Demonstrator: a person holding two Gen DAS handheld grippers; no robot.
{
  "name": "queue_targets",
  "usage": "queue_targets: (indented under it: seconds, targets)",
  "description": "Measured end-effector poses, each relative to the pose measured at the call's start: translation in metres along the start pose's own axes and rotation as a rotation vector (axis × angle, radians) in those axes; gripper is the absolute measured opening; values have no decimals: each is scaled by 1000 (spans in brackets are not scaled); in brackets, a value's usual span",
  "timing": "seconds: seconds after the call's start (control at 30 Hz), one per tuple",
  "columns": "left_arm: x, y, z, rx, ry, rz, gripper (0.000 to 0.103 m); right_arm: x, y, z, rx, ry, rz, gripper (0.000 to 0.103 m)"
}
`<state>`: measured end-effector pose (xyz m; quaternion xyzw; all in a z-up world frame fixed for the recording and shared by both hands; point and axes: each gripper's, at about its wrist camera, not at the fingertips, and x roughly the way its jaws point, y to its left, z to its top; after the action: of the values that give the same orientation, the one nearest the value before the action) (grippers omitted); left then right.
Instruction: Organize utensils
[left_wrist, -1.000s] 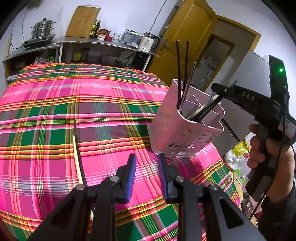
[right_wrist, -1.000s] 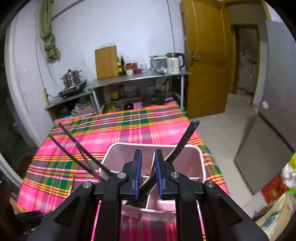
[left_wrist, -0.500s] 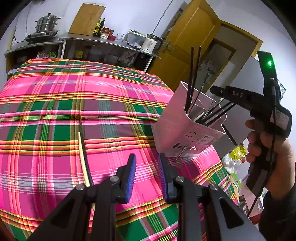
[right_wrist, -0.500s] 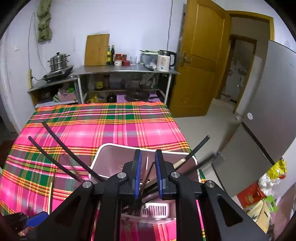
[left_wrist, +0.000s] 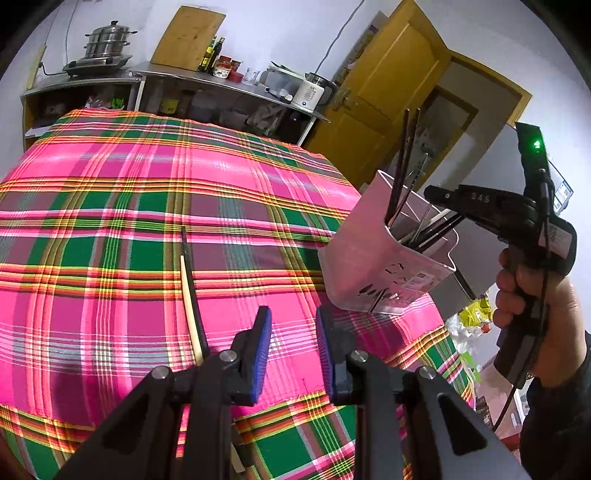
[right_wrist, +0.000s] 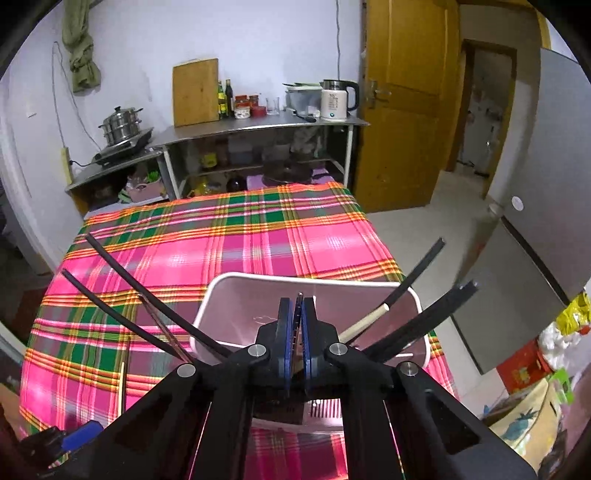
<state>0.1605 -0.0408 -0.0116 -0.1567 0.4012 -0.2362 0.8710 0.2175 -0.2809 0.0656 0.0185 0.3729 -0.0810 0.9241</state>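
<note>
Our right claw (right_wrist: 294, 325) is clenched over the pink utensil holder (right_wrist: 258, 291) at the desk's edge, nothing surely gripped; our left claw (left_wrist: 293, 332), released, aims toward two chopsticks (left_wrist: 192, 295) awaiting pickup.

Even, cool indoor light is filling both views. Fisheye distortion is bowing the plaid cloth (left_wrist: 147, 229) and the door frame (right_wrist: 364, 110), and dark vignetting is eating the corners. A soft sheen is glaring on the cloth; the far right edge is blurring slightly.
</note>
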Motion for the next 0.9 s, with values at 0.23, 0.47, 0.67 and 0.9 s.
queue_targets:
  seconds: [0.23,0.47,0.67,0.9]
  targets:
    - [-1,-2,-1,6,2,-2,26,-22,0,14,3,-82,32,4]
    - [-1,-6,-2,10,6,-1,26,-33,0,16,-5,-115,45,4]
    - [-3,-8,-4,19,10,11,26,-23,-9,2,24,-52,76,4]
    - [-10,-12,-6,26,5,28,26,-46,-10,3,17,-118,104,9]
